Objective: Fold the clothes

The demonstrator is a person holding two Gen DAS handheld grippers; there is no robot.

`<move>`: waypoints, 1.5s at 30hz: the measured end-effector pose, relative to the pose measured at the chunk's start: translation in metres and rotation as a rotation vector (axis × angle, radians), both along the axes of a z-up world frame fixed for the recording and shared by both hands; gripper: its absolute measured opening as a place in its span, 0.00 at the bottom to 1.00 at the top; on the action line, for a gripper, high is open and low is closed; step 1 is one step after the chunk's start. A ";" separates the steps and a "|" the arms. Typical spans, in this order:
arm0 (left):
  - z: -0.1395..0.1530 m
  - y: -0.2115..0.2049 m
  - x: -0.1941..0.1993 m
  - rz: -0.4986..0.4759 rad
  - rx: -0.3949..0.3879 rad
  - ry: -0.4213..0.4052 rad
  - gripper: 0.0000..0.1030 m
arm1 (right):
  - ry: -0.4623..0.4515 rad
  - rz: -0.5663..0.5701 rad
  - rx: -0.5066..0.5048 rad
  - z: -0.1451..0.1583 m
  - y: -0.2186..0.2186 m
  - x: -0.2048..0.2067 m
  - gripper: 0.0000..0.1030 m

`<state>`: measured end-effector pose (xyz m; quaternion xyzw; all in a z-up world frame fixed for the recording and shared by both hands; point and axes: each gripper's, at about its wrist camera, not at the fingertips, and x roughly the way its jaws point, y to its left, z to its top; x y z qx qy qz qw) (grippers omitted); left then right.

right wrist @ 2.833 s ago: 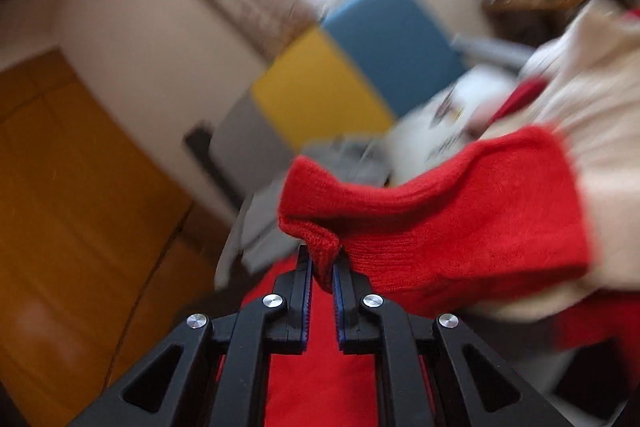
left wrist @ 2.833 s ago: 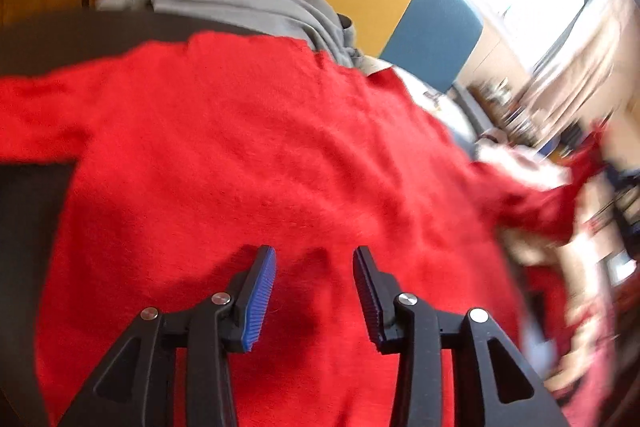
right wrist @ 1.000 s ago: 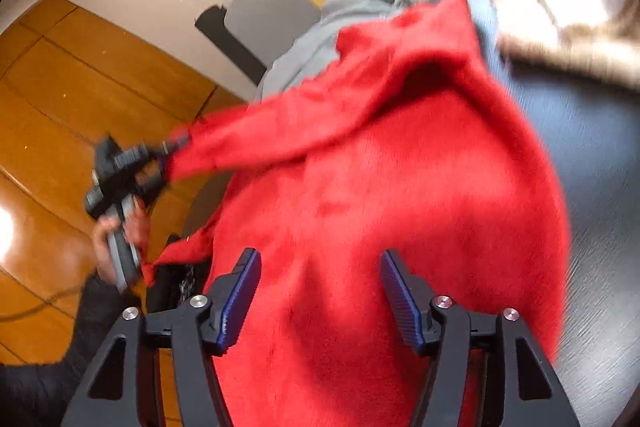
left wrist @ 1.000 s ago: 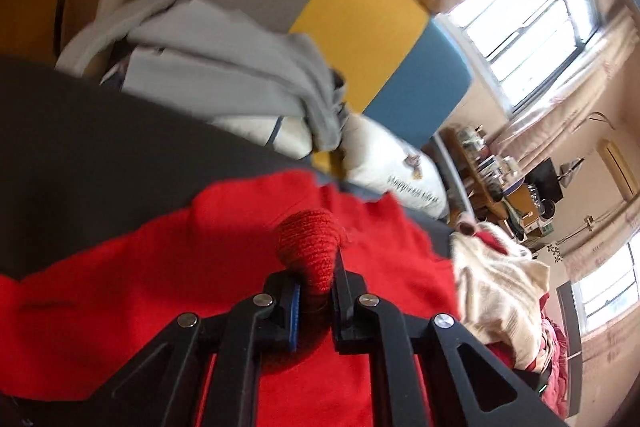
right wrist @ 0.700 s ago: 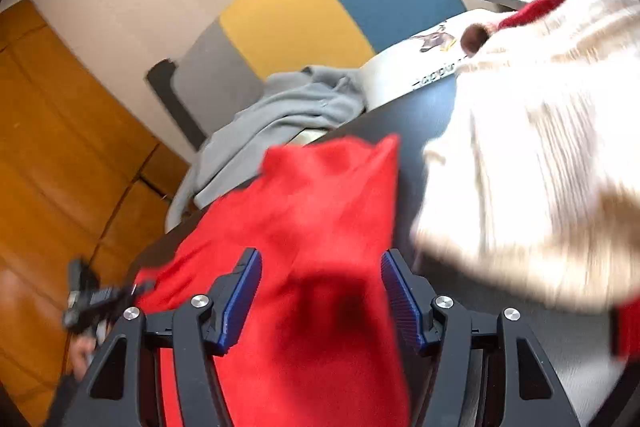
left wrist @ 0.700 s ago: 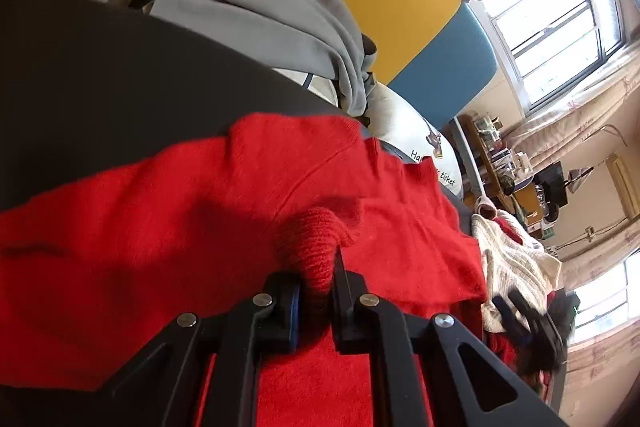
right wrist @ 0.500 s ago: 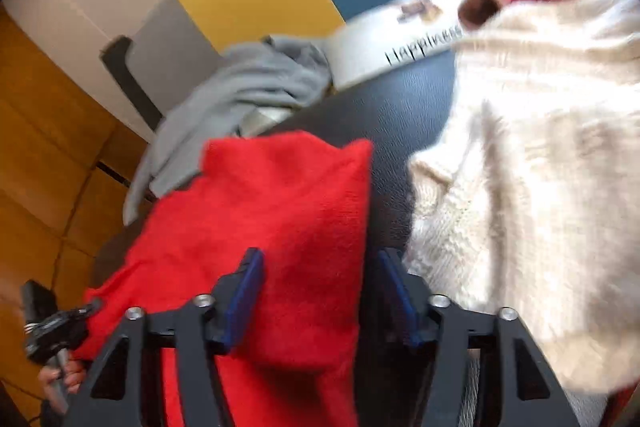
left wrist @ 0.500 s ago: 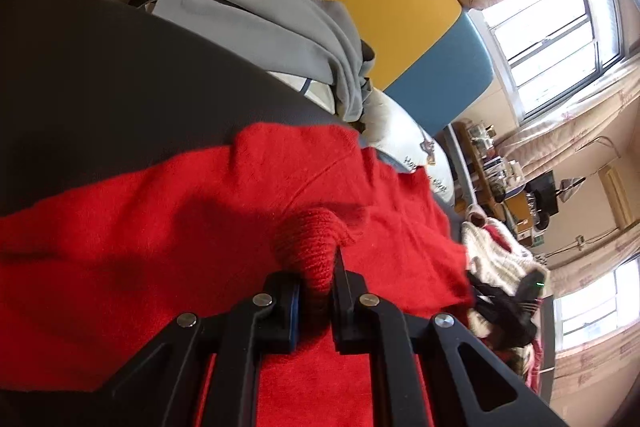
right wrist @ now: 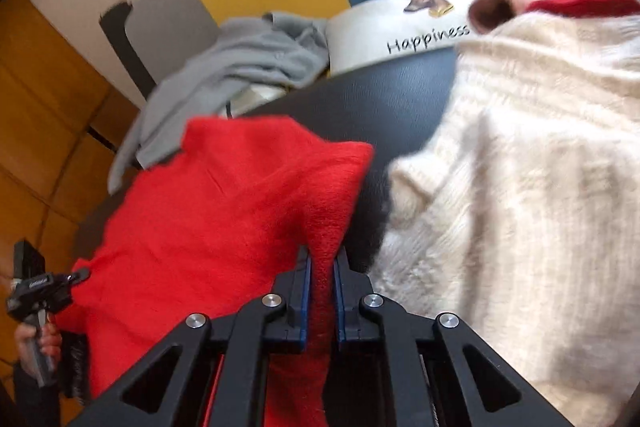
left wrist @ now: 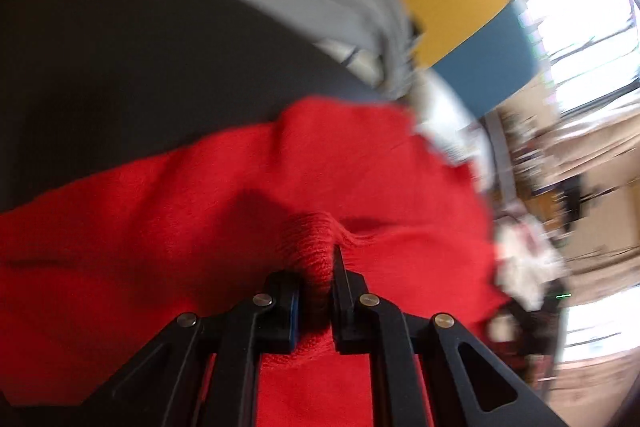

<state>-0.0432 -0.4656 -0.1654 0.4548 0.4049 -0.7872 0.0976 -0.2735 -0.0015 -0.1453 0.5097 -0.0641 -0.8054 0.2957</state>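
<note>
Your right gripper (right wrist: 320, 263) points down at the dark table (right wrist: 384, 107); its jaws have just been closing and pinch the red sweater (right wrist: 224, 203) lying there. Your left gripper (left wrist: 316, 263) pinches a sweater fold. Only the right view shows your left hand (right wrist: 38, 341).

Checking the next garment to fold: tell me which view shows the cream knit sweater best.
Right wrist view: the cream knit sweater fills its right half, ribbing clear, beside the red sweater. The left wrist view shows only a blurred pale patch at right.
</note>
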 end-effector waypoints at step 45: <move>0.034 0.088 0.064 -0.017 -0.303 0.112 0.26 | 0.259 0.248 0.066 0.034 -0.050 0.131 0.32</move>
